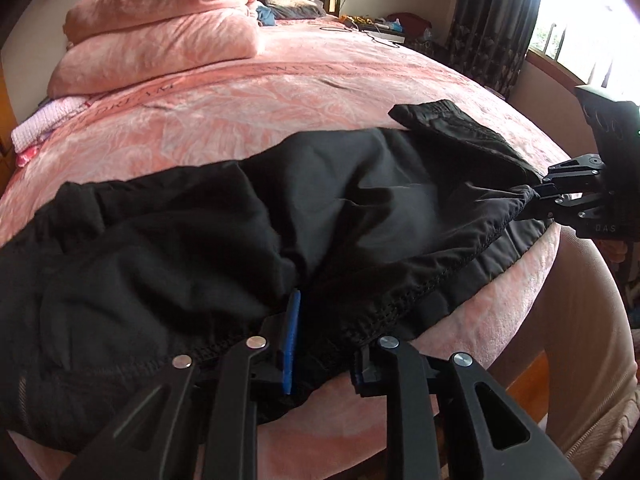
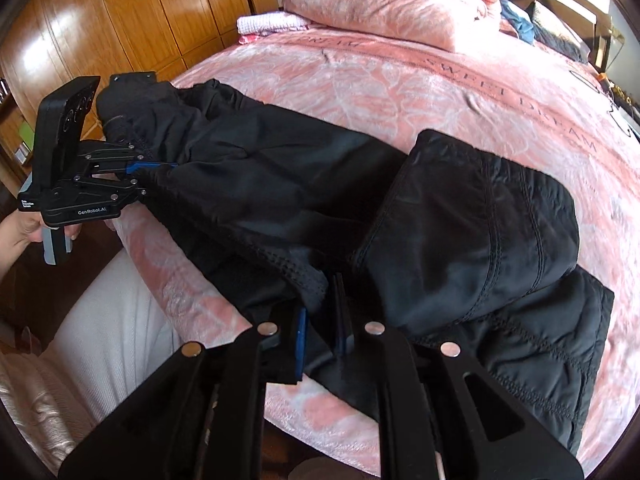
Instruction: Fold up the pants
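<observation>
The left gripper (image 1: 326, 344) pinches a fold of the black pants (image 1: 224, 216) near the bed's front edge, its blue-padded jaws narrow with cloth between them. The pants lie stretched along the near side of the pink bedspread (image 1: 280, 92), partly doubled over. At their other end the right gripper (image 2: 320, 312) clamps the fabric, jaws narrow

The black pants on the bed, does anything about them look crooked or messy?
Yes. The pants lie bunched and wrinkled along the bed edge, with one end flopped back over itself, so the layers don't line up.
</observation>
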Available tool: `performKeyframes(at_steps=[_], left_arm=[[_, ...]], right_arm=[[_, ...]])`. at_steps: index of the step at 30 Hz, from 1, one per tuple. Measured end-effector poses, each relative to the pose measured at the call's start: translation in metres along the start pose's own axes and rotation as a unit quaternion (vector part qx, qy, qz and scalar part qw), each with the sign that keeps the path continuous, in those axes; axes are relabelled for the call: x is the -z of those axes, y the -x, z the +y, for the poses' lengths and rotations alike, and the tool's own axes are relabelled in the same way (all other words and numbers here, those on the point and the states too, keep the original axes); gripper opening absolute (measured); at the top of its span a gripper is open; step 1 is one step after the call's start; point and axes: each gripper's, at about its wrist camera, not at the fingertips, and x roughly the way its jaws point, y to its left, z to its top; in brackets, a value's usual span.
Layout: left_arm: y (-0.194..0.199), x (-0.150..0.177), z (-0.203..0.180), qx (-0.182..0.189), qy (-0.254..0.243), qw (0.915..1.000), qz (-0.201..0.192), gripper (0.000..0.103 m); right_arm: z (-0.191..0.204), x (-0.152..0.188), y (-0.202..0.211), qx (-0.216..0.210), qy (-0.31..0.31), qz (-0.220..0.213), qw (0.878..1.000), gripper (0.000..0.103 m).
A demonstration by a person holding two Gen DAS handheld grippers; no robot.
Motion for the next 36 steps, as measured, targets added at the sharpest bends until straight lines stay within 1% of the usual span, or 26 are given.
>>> performKeyframes(at_steps=[2,3,4,5,6,7,8,10,11,12,13,15,17,18,20,21,22,23,25,27,28,30,31,33,35,36], left_arm=[[-0.006,0.010,0.000,0.002,0.018,0.9998,0.007,0.029],[-0.004,0.012,0.000,0.007,0.023,0.9997,0.002,0.033],[0.000,0.013,-0.002,0.015,0.028,0.9995,0.000,0.047],[0.003,0.011,-0.002,0.018,0.032,0.9993,0.000,0.065],[0.008,0.011,-0.003,0.017,0.036,0.9992,-0.004,0.073],[0.017,0.010,-0.003,0.024,0.040,0.9988,-0.014,0.086],[0.026,0.009,-0.002,0.036,0.051,0.9977,-0.026,0.089],[0.046,0.005,0.005,0.070,0.091,0.9920,-0.052,0.090],[0.054,0.002,0.008,0.078,0.109,0.9888,-0.066,0.095],[0.060,-0.002,0.012,0.078,0.126,0.9858,-0.079,0.096],[0.062,-0.006,0.014,0.073,0.138,0.9842,-0.084,0.096],[0.058,-0.015,0.016,0.050,0.143,0.9847,-0.086,0.096],[0.047,-0.023,0.014,0.015,0.141,0.9869,-0.077,0.096],[0.040,-0.025,0.013,0.014,0.139,0.9878,-0.069,0.096],[0.026,-0.027,0.008,0.014,0.140,0.9883,-0.058,0.096],[0.016,-0.028,0.006,0.010,0.142,0.9887,-0.046,0.096],[0.009,-0.026,0.003,0.010,0.142,0.9891,-0.035,0.096],[0.002,-0.024,0.001,0.012,0.143,0.9893,-0.028,0.096],[-0.011,-0.020,0.000,0.009,0.145,0.9892,-0.017,0.096],[-0.020,-0.016,0.000,0.000,0.144,0.9895,-0.012,0.096],[-0.023,-0.014,0.000,-0.003,0.143,0.9897,-0.010,0.096],[-0.026,-0.013,0.001,-0.006,0.142,0.9898,-0.009,0.096],[-0.027,-0.012,0.000,-0.008,0.141,0.9900,-0.007,0.096],[-0.027,-0.012,-0.001,-0.012,0.139,0.9902,-0.006,0.096],[-0.028,-0.012,-0.003,-0.016,0.138,0.9903,-0.006,0.097],[-0.029,-0.012,-0.004,-0.019,0.136,0.9905,-0.005,0.098]], right_arm=[[0.004,0.004,-0.002,0.003,0.001,0.007,1.000,0.017],[0.006,0.005,-0.001,0.005,0.002,0.007,1.000,0.022],[0.008,0.005,0.002,-0.002,0.000,0.008,1.000,0.038],[0.010,0.004,0.007,-0.012,-0.003,0.005,1.000,0.048],[0.013,0.003,0.015,-0.017,-0.003,-0.008,1.000,0.062],[0.017,0.002,0.025,-0.015,0.001,-0.024,1.000,0.068],[0.021,-0.001,0.033,-0.005,0.005,-0.033,0.999,0.068],[0.022,-0.007,0.046,0.013,0.001,-0.045,0.999,0.068],[0.021,-0.013,0.051,0.023,-0.008,-0.052,0.998,0.068],[0.019,-0.021,0.054,0.037,-0.021,-0.058,0.997,0.069],[0.015,-0.029,0.054,0.056,-0.035,-0.059,0.996,0.072],[0.010,-0.047,0.041,0.111,-0.055,-0.045,0.991,0.078],[0.002,-0.061,0.017,0.154,-0.069,-0.013,0.986,0.078],[-0.003,-0.066,0.002,0.177,-0.079,0.010,0.981,0.077],[-0.013,-0.071,-0.026,0.231,-0.095,0.054,0.967,0.070],[-0.019,-0.072,-0.038,0.253,-0.104,0.073,0.959,0.062],[-0.026,-0.071,-0.048,0.270,-0.115,0.091,0.952,0.049],[-0.032,-0.070,-0.054,0.269,-0.125,0.099,0.950,0.043],[-0.047,-0.063,-0.053,0.243,-0.165,0.101,0.950,0.005],[-0.053,-0.058,-0.034,0.224,-0.192,0.069,0.953,0.003],[-0.055,-0.056,-0.018,0.220,-0.198,0.043,0.954,0.003],[-0.058,-0.051,0.021,0.189,-0.216,-0.022,0.958,0.003],[-0.063,-0.044,0.040,0.177,-0.230,-0.043,0.956,0.003],[-0.071,-0.032,0.071,0.170,-0.251,-0.066,0.951,0.004],[-0.084,-0.009,0.092,0.179,-0.270,-0.061,0.944,0.010],[-0.090,0.003,0.100,0.188,-0.279,-0.055,0.940,0.025]])
